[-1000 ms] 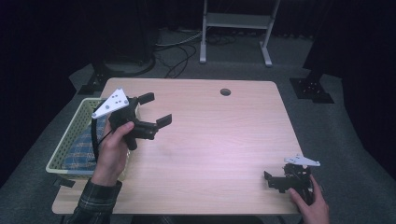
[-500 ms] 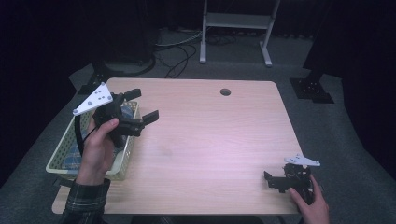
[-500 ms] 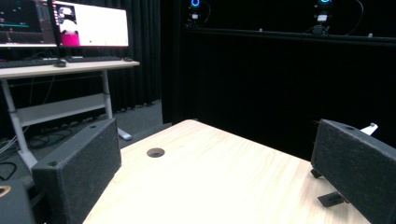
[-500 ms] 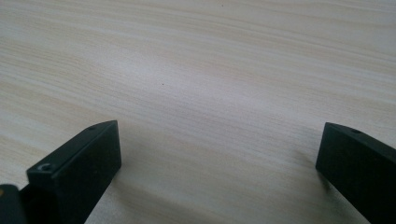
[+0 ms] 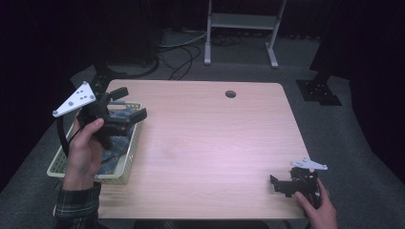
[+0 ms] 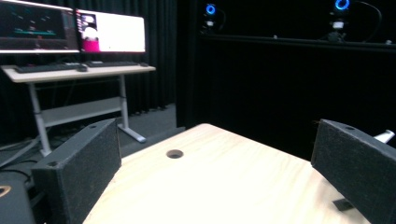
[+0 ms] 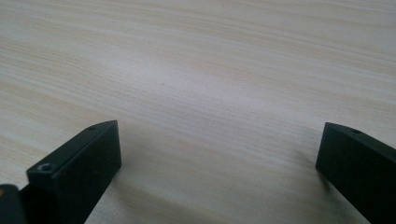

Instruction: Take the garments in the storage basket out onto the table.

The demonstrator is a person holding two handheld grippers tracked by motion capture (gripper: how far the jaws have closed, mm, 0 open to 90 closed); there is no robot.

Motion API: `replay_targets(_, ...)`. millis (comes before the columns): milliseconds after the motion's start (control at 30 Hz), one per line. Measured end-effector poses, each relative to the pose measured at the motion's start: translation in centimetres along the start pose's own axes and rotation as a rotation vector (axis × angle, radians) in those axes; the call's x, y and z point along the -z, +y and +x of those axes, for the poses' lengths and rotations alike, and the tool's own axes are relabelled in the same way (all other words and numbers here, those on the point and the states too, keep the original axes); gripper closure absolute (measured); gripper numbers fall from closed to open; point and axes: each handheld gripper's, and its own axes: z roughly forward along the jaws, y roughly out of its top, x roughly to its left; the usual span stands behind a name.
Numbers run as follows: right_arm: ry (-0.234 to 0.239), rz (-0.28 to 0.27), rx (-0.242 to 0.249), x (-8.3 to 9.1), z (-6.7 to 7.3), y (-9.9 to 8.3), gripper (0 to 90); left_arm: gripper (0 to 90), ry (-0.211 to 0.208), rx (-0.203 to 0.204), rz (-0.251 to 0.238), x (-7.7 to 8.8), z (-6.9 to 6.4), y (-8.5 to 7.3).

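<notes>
My left gripper [image 5: 130, 102] is held up in a hand above the right rim of a pale mesh basket [image 5: 90, 174] at the table's left edge. Its jaws stand wide apart with nothing between them. In the left gripper view the left gripper [image 6: 217, 140] looks out across the bare tabletop. Inside the basket lies a blue checked cloth [image 5: 117, 143], partly hidden by the hand. My right gripper [image 5: 279, 185] rests low on the table near the front right corner, jaws pointing left. In the right gripper view the right gripper [image 7: 219, 135] is open over plain wood.
The light wood table [image 5: 210, 143] has a round cable hole [image 5: 230, 93] near its far edge, also seen from the left gripper as the hole [image 6: 174, 153]. Behind the table stand a metal frame [image 5: 241, 21] and a desk with monitors [image 6: 74, 32].
The left hand has carried its open gripper leftward, from over the table to above the basket. The right gripper has stayed put.
</notes>
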Motion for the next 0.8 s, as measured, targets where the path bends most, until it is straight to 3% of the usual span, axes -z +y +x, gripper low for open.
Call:
replay_targets(267, 0.000, 0.000, -0.001, 0.0, 0.0, 0.0, 0.0, 0.7, 0.049, 0.010, -0.003, 1.4, 1.3, -0.1)
replay_targets(800, 0.000, 0.000, 0.001, -0.2, 0.0, 0.1, 0.0, 0.7, 0.108, 0.008, -0.009, 4.0, 2.6, 0.0)
